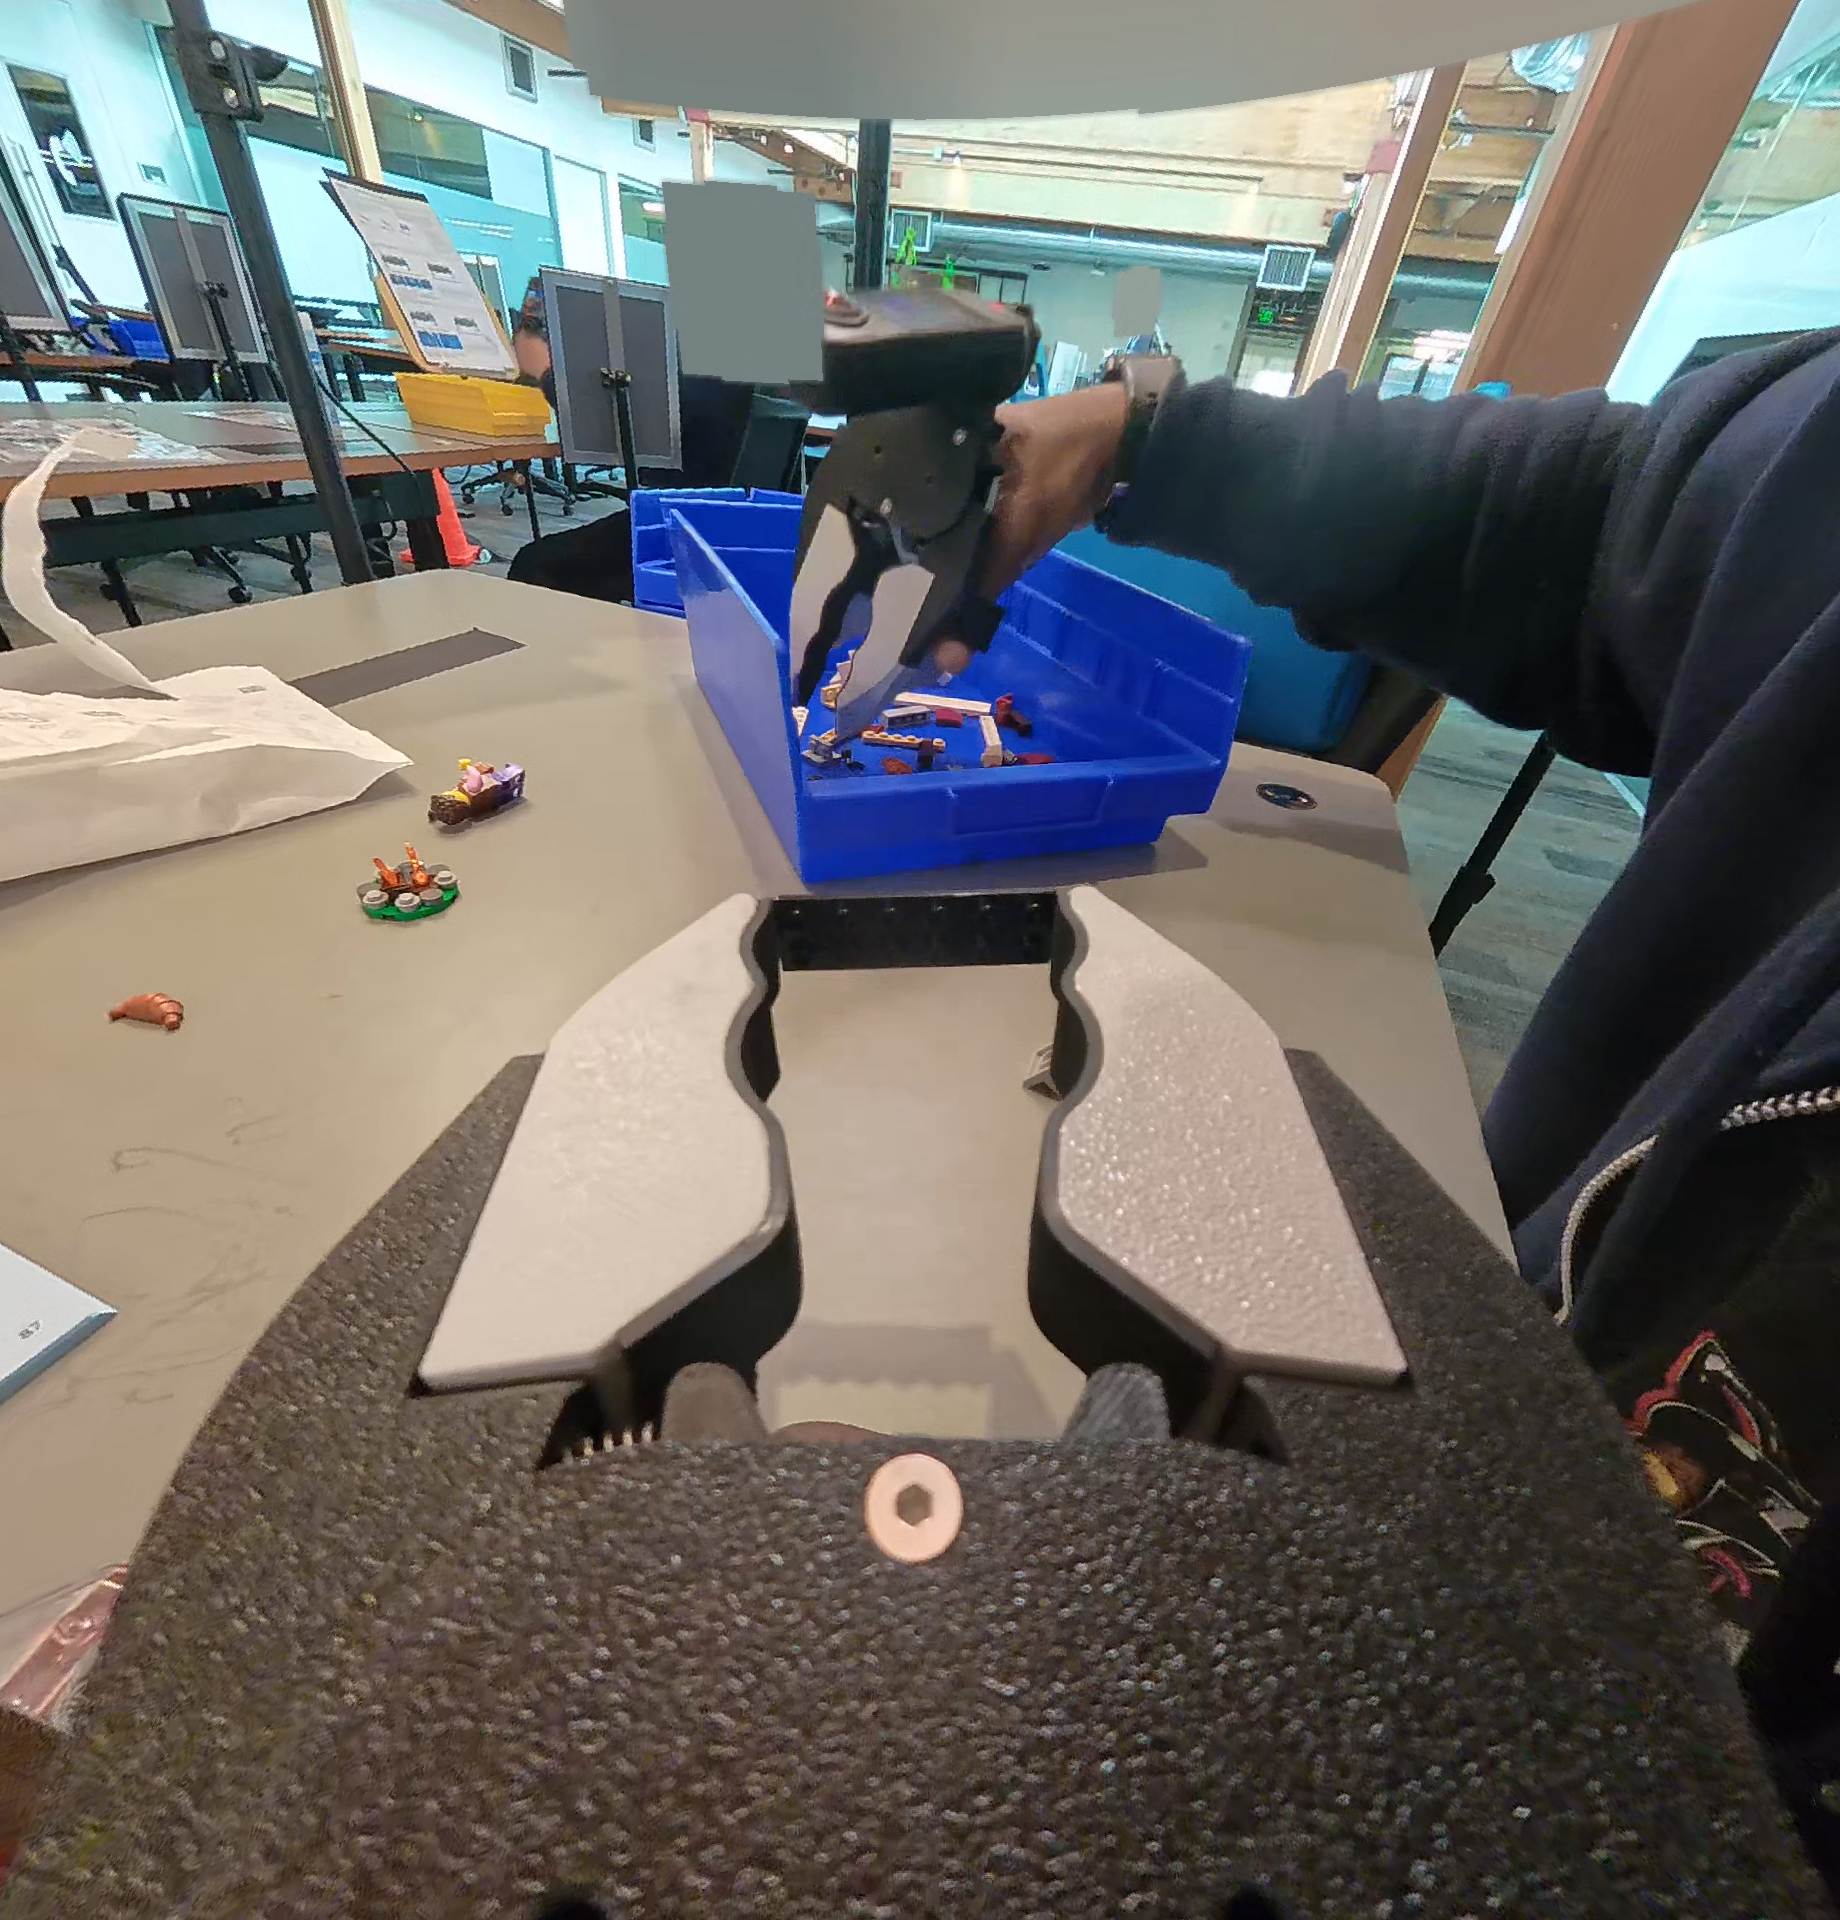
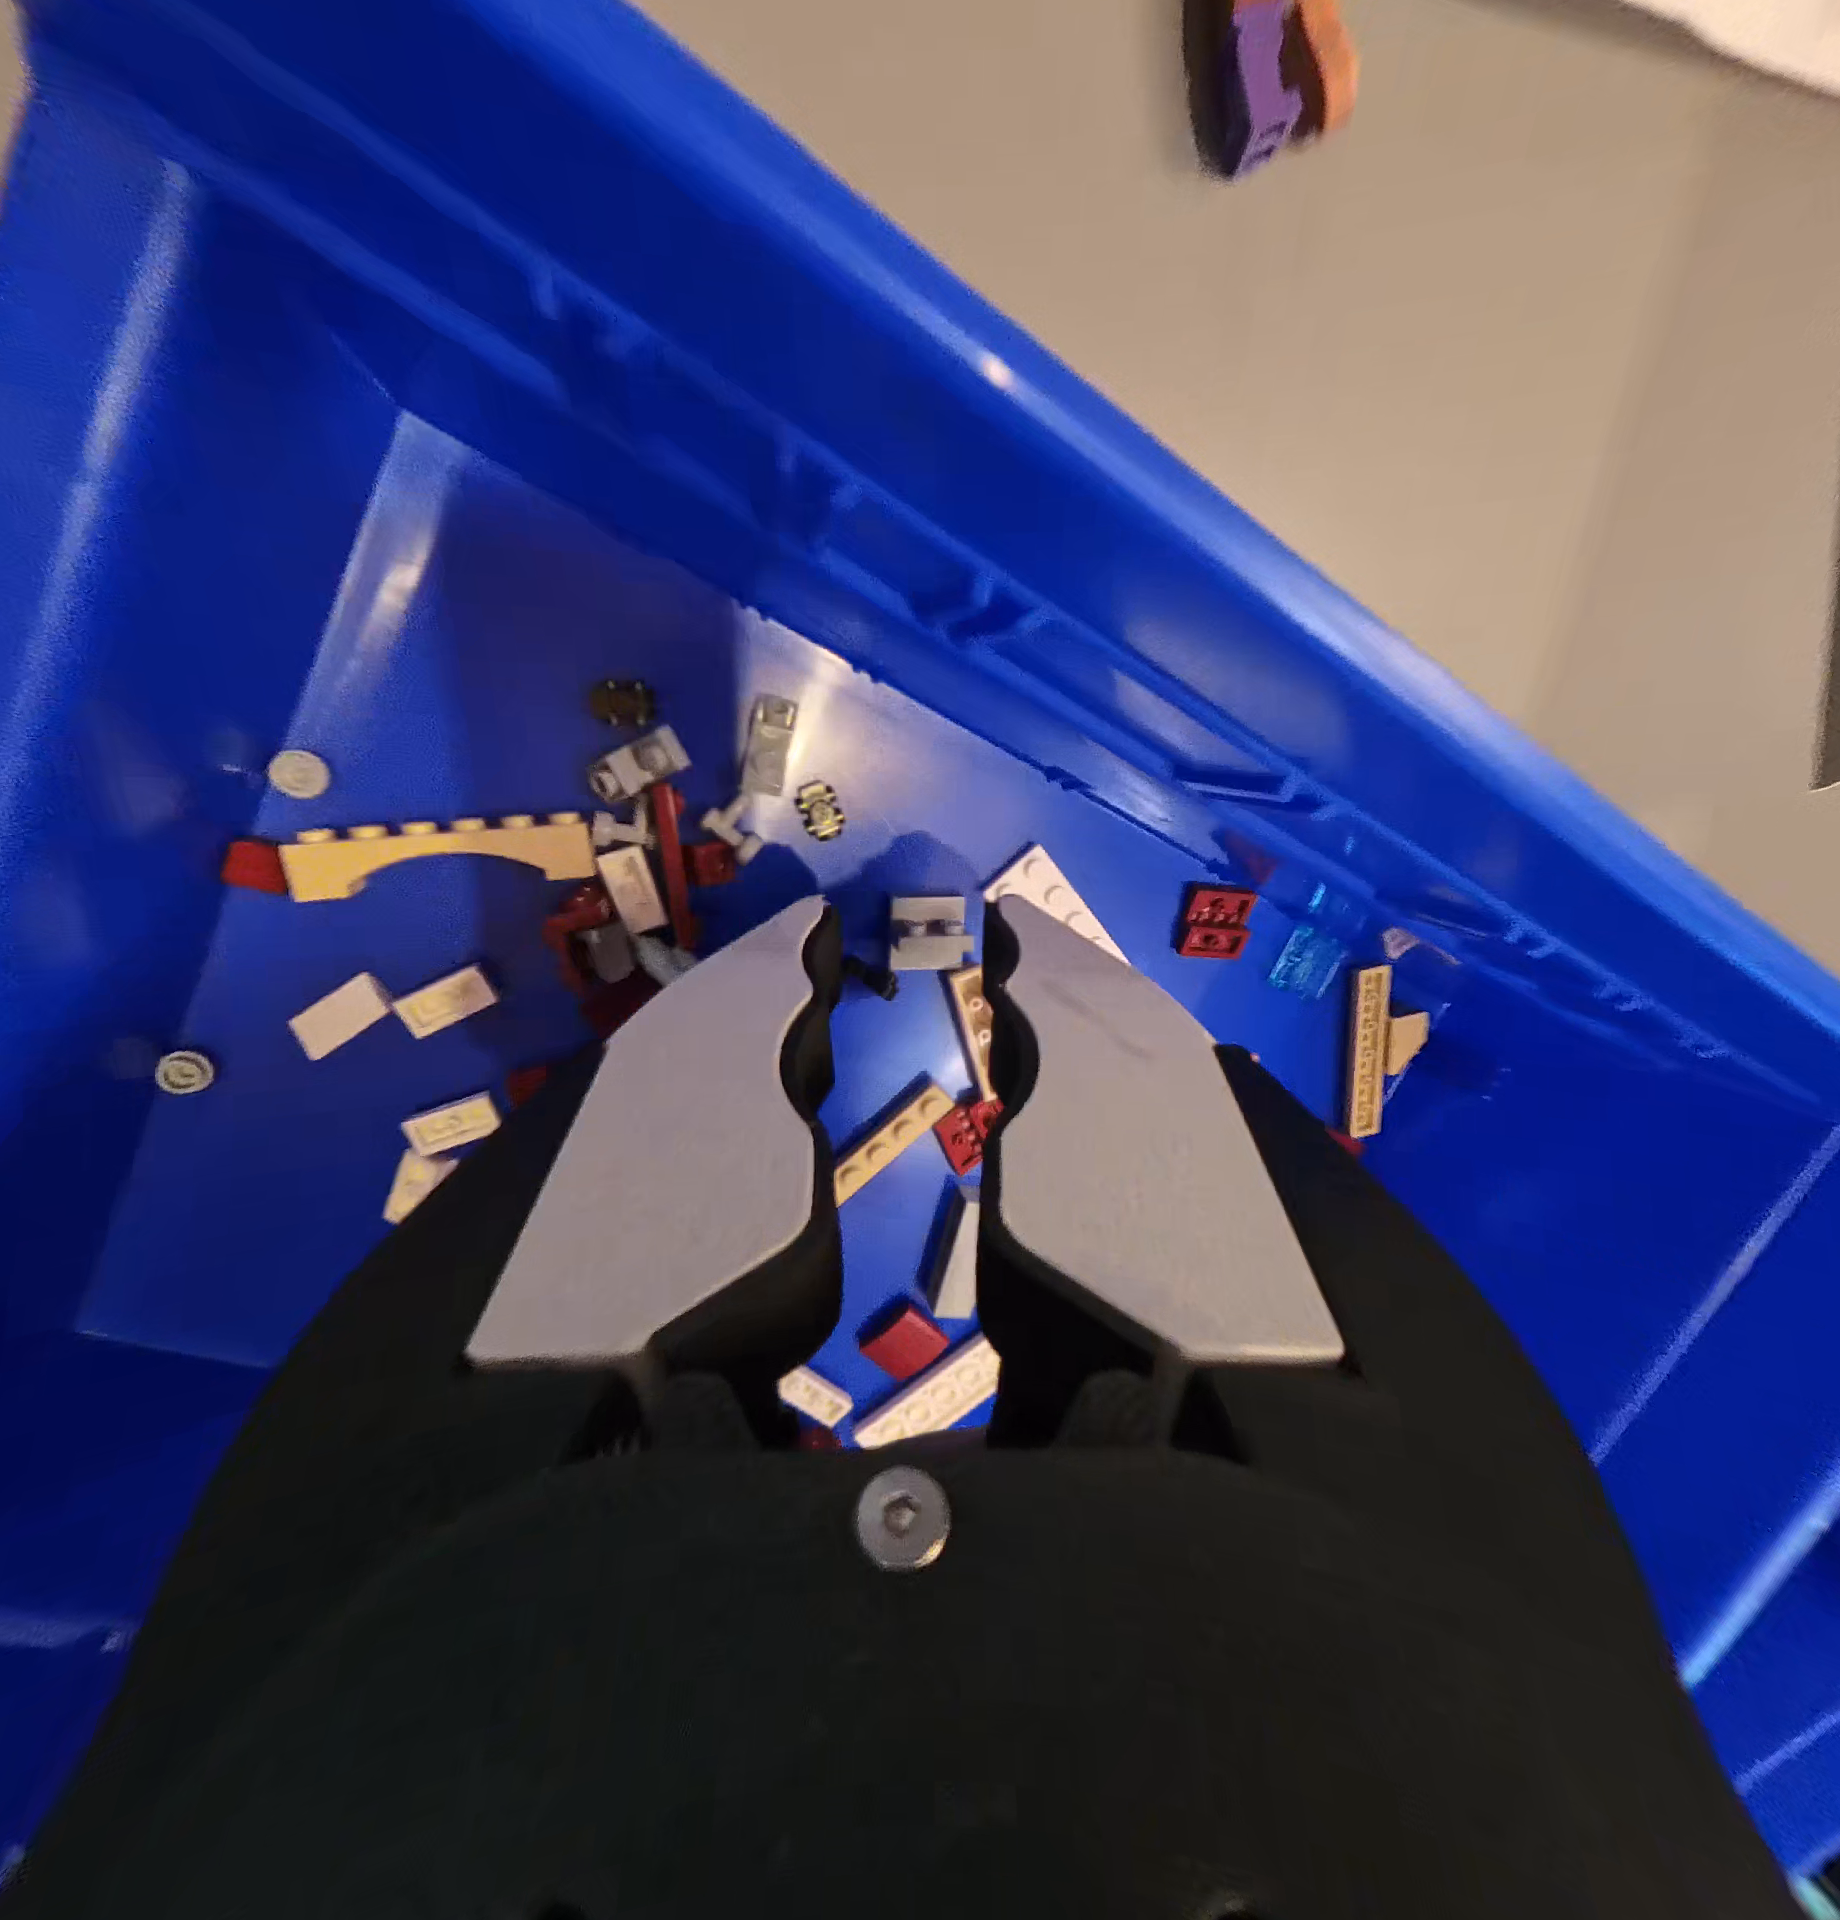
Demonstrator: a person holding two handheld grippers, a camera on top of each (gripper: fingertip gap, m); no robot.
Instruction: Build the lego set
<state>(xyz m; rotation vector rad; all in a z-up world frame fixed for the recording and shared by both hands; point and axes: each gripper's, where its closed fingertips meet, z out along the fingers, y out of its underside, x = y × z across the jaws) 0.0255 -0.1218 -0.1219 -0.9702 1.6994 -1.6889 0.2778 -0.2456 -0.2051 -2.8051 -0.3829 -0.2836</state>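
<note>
Down inside the blue bin [image 2: 999, 582] hang the right tongs [image 2: 905, 925], tips pointing at its floor and jaws parted with nothing between the pads. Just beyond the tips, centred on the gap, lies a small grey brick piece [image 2: 928, 932], apart from both fingers [image 2: 708, 1122]; its longer side runs across the gap, from one finger towards the other. A white studded plate [image 2: 1041, 894] lies beside the right fingertip, partly under it, and a tan plate sits just behind it. Of the two tongs, the right ones are far nearer to that grey piece.

Loose toy bricks are scattered over the bin floor: a long tan arch brick [image 2: 438, 857] to the left, a dark red and grey tangle [image 2: 625, 914] beside it, flat white tiles, two small round pieces, a pair of red plates [image 2: 1219, 920], a clear blue piece [image 2: 1311, 961] and a tan strip by the far wall.

The left tongs [image 1: 911, 940] hover over the grey worktop [image 1: 272, 1091], just short of the bin's near wall. They grip a black studded plate [image 1: 911, 930], which spans the gap with a fingertip against each end, its long axis lying crosswise. A small grey piece [image 1: 1043, 1070] shows at the inner edge of the right finger.

Off to the left on the worktop stand a small purple and brown brick model [image 1: 480, 795], a green round brick campfire [image 1: 409, 883] and a brown toy croissant [image 1: 149, 1010], with white paper [image 1: 147, 769] behind them.
</note>
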